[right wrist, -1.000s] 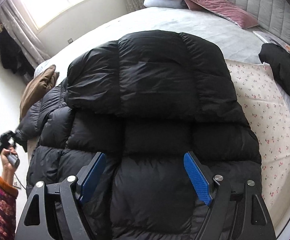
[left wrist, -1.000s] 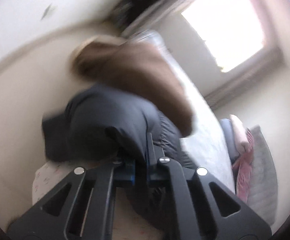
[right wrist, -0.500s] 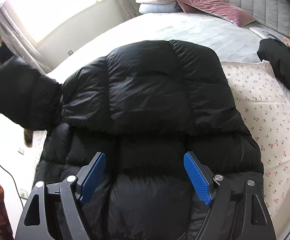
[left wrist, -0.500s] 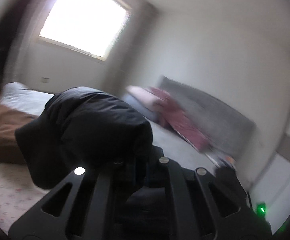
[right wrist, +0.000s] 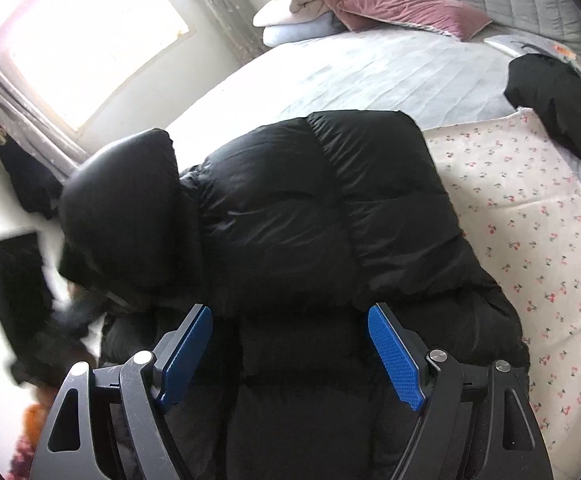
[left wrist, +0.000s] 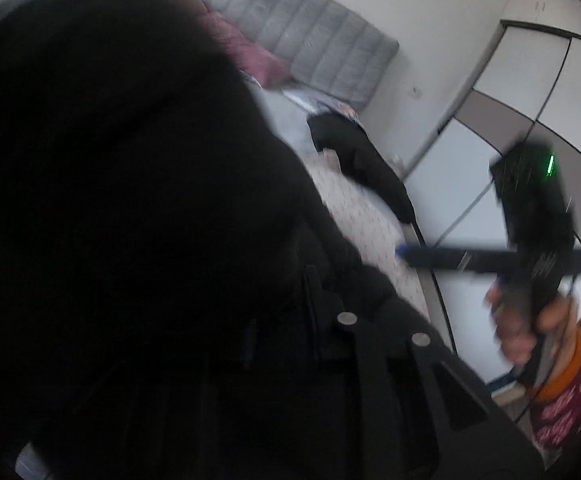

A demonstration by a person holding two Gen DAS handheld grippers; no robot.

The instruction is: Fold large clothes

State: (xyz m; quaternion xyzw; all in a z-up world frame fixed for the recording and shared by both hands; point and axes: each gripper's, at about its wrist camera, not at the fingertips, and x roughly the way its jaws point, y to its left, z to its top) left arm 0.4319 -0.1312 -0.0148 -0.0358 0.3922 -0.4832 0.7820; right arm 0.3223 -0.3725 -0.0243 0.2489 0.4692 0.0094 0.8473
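L claw [left wrist: 286,336] clenched on black puffer jacket [right wrist: 322,216] sleeve, raised over bed [right wrist: 370,76]; R claw [right wrist: 290,348] spread wide above jacket hem.

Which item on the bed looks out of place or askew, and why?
The jacket is lopsided: its left sleeve is lifted and bunched over the body by the left claw, while the rest lies flat. A second dark garment lies crumpled at the bed's far right edge, unfolded.
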